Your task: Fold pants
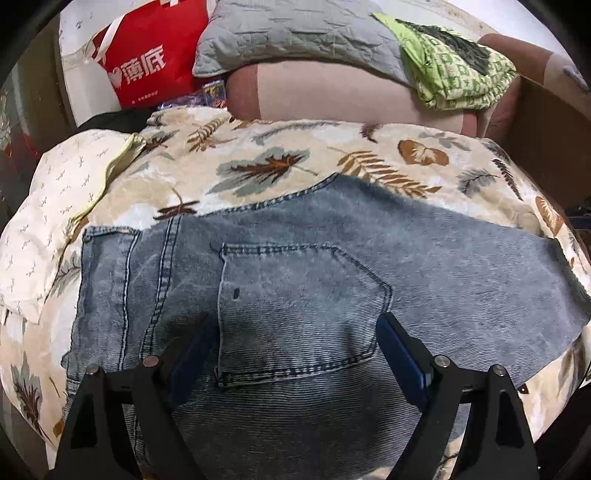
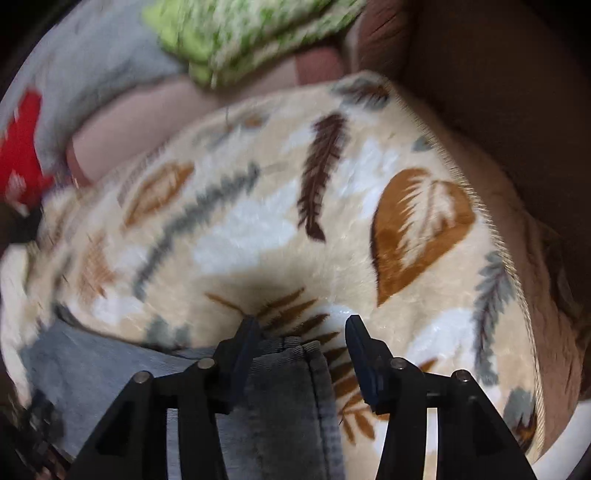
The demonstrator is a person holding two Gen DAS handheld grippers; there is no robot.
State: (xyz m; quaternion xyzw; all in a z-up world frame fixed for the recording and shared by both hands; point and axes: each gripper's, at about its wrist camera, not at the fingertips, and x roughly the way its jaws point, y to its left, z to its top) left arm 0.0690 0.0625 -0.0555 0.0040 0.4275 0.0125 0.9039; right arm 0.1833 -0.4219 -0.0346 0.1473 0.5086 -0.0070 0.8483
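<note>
Faded ribbed denim pants (image 1: 295, 266), plush blanket (image 2: 258, 229)

Your work surface is a bed covered by a cream leaf-print blanket (image 1: 280, 166), its stitched edge showing in the right wrist view (image 2: 424, 229). Directly on the blanket you've got the jeans (image 1: 295, 266), spread flat, back pocket up. A white patterned pillow (image 1: 62, 206) sits at the blanket's left edge. Behind the blanket: pink bedding (image 1: 332, 96) with a grey pillow (image 1: 295, 33) and a green patterned cloth (image 1: 450, 70) on it.
</note>
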